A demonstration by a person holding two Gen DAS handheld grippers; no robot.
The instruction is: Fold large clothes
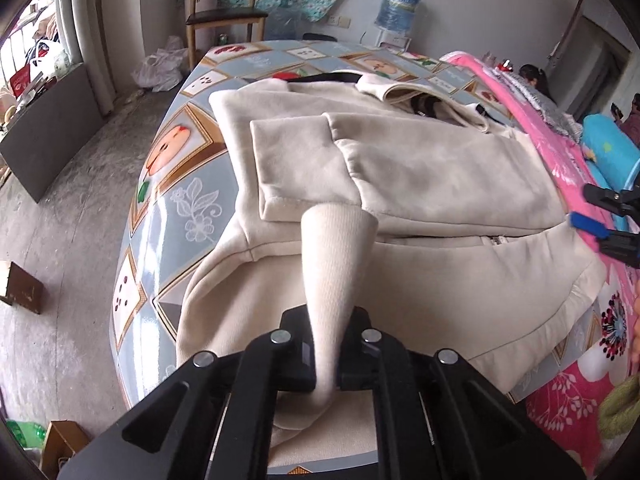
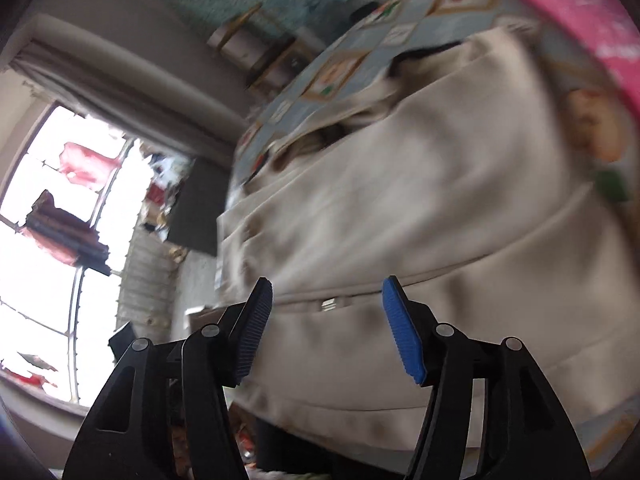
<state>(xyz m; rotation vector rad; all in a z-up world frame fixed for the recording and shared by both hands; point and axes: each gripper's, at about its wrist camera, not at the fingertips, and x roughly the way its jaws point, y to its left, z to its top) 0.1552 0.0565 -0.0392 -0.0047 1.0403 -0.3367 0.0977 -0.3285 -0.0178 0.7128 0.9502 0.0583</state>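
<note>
Cuff pinched, right jaws free.
Our left gripper (image 1: 326,364) clamps jacket (image 1: 400,168) cuff (image 1: 336,264); right gripper (image 2: 328,328) gapes empty above it.

Bare tablecloth (image 1: 176,216) left of jacket (image 1: 420,168); pink blanket (image 1: 560,152) crowds its right.

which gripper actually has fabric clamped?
The left gripper: shut on the jacket's ribbed cuff. The right gripper is open, with nothing between its blue pads.
</note>
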